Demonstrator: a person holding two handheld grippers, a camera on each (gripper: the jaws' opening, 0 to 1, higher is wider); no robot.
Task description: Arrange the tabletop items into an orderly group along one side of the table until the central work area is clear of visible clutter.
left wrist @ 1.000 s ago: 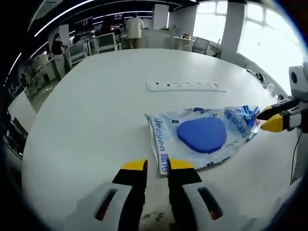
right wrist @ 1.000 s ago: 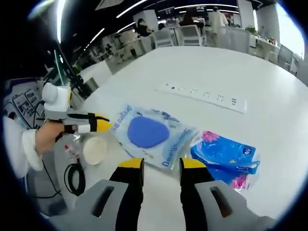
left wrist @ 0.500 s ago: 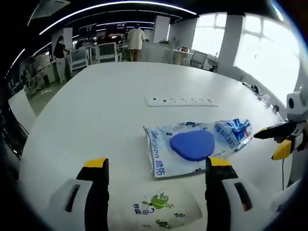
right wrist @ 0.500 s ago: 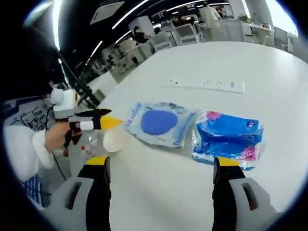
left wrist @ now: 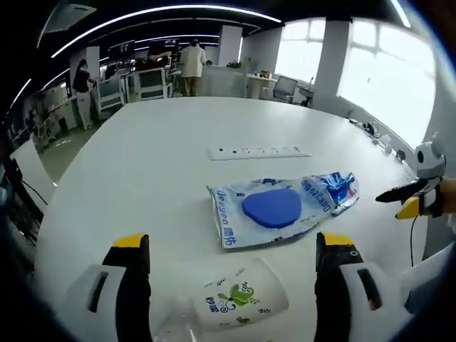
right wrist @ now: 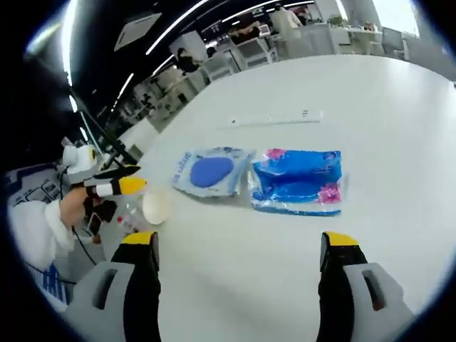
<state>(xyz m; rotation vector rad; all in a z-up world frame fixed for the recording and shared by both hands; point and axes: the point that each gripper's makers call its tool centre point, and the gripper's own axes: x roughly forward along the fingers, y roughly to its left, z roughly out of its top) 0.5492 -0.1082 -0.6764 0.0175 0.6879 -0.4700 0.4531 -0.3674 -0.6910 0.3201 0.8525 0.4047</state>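
Observation:
A clear bag with a blue round pad point(left wrist: 274, 210) lies flat on the white table point(left wrist: 157, 164), just beyond my left gripper point(left wrist: 231, 242), which stands wide open with nothing between its jaws. A white cup with a green leaf print point(left wrist: 235, 303) lies on its side between those jaws, close to the camera. Next to the clear bag point(right wrist: 209, 171) lies a blue packet with pink flowers point(right wrist: 298, 178). My right gripper point(right wrist: 240, 239) is open and held back from both. The left gripper point(right wrist: 114, 187) shows at the table's edge beside the cup point(right wrist: 155, 206).
A white power strip point(left wrist: 258, 152) lies across the table beyond the bags, also in the right gripper view point(right wrist: 274, 117). The right gripper point(left wrist: 406, 203) is at the table's right edge. Office desks, chairs and people stand far behind.
Both grippers have opened from nearly shut at the clear bag's edges to wide open and have drawn back. The clear bag and the blue packet now lie side by side.

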